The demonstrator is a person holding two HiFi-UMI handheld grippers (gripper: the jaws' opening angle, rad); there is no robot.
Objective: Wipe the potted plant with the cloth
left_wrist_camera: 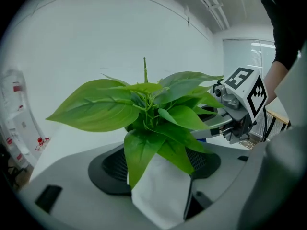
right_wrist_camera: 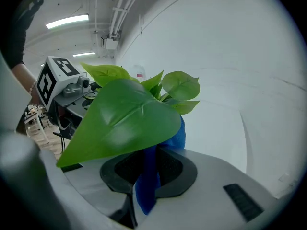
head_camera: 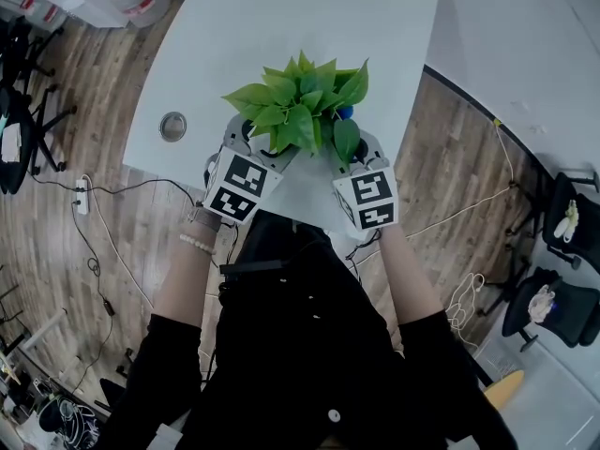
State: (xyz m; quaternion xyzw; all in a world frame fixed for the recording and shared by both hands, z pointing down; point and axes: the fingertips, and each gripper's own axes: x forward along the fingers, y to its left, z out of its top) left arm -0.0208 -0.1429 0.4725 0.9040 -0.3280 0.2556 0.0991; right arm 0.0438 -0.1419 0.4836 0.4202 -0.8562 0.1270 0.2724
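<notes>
Your left gripper (head_camera: 265,150) and right gripper (head_camera: 354,150) sit close together in front of you, with your forearms (head_camera: 186,272) reaching forward from black sleeves. The left jaws are closed on the white pot (left_wrist_camera: 160,195) — the right jaws pinch a blue cloth (right_wrist_camera: 146,181).

**Plant at the bench's near edge, 2 grippers beside it**

We see the potted plant (head_camera: 302,111) at the near edge of the bench (head_camera: 281,26), between the 2 grippers. The left gripper (left_wrist_camera: 160,174) sits to its left, clamped on its pot. The right gripper (right_wrist_camera: 148,169) sits to its right, pinching the cloth (right_wrist_camera: 146,186) beneath a leaf. A round grommet (head_camera: 172,126) lies in the bench, further left.
</notes>
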